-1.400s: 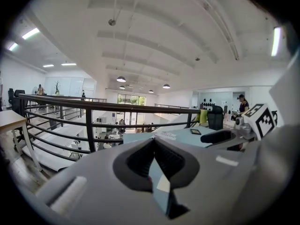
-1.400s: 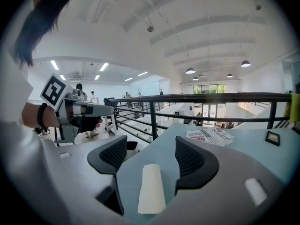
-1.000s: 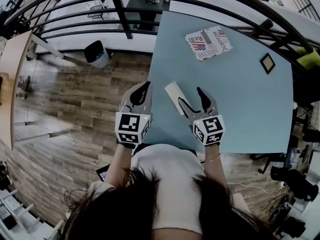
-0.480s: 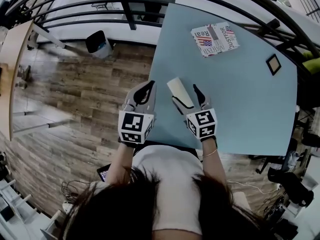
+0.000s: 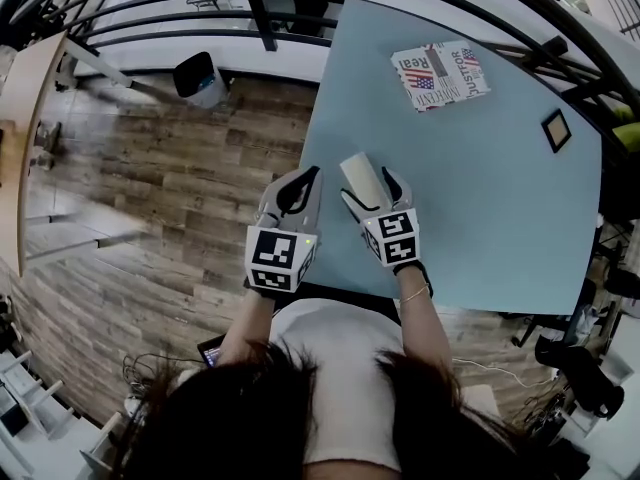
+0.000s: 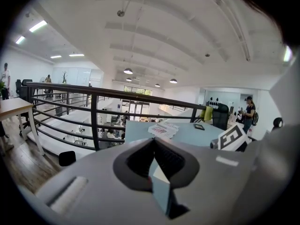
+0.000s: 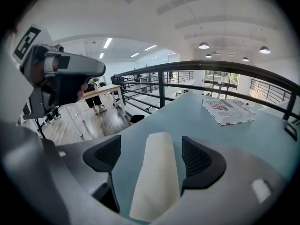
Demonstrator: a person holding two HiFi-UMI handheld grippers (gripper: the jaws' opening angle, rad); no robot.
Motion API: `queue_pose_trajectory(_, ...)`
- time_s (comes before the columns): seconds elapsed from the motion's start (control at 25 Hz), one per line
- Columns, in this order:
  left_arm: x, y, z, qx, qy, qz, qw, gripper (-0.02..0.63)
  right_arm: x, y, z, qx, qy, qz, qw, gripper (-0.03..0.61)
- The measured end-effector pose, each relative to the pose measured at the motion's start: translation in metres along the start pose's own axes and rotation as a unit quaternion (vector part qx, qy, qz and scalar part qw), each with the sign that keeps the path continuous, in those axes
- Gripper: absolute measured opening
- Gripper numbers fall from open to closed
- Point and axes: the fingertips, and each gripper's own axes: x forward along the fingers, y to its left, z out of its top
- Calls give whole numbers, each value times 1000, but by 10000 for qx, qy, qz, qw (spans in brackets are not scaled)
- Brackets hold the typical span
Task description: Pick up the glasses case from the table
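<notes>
The glasses case [image 5: 358, 176] is a cream, long, rounded box lying on the pale blue table [image 5: 480, 188] near its left edge. My right gripper [image 5: 368, 186] is lowered over the case's near end, open wide. In the right gripper view the case [image 7: 157, 177] runs lengthwise between the two dark pads [image 7: 199, 156], with a gap on each side. My left gripper [image 5: 298, 186] hovers just left of the table's edge, apart from the case. Its tips meet, so the left gripper [image 6: 154, 146] is shut on nothing.
A flat printed box with a flag pattern [image 5: 440, 76] lies at the table's far side. A small black-framed square [image 5: 556, 130] sits at the right. A dark railing [image 5: 260, 8] runs behind the table, and wooden floor [image 5: 150, 188] lies to the left.
My right gripper has moved forward and down, and its jaws now straddle the case's near end. The left gripper sank slightly beside the table edge.
</notes>
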Motion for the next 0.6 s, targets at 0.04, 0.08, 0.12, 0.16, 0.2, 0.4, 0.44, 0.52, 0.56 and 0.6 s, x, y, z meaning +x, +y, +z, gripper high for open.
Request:
queue_pose_trajectory(0.04,1,0,-2,-10,8,2,10000,58,3,-1,-4,-6,56,-18,10000,380)
queue_pose_trajectory(0.08,1,0,-3,-20,20,5,10000,58,7,-3,-7,-14,117,-34,9999,380)
queue_pose_trajectory(0.12,2,1,-5,-30,35,7,10000,58,10,-4,-11,-22,181,-47,9998,380)
queue_pose_trajectory(0.16,3,1,-7,-38,56,5,10000,58,13,-5,-14,-27,244,-54,9997,380)
queue_pose_trajectory(0.2,3,2,-9,-41,83,-2,10000,58,16,-6,-18,-26,305,-56,9995,380)
queue_pose_trajectory(0.4,7,3,-15,-26,152,-43,9999,58,27,-11,-34,4,612,-39,9981,380)
queue_pose_trajectory(0.44,7,3,-15,-19,140,-44,9999,58,28,-11,-37,2,665,-34,9978,380)
queue_pose_trajectory(0.52,8,3,-16,-20,131,-56,9999,58,31,-11,-41,-7,755,-23,9971,380)
queue_pose_trajectory(0.56,10,3,-17,-24,132,-67,9999,58,33,-12,-43,-21,802,-15,9968,380)
queue_pose_trajectory(0.6,11,2,-17,-32,135,-83,9999,58,35,-12,-44,-41,857,-7,9963,380)
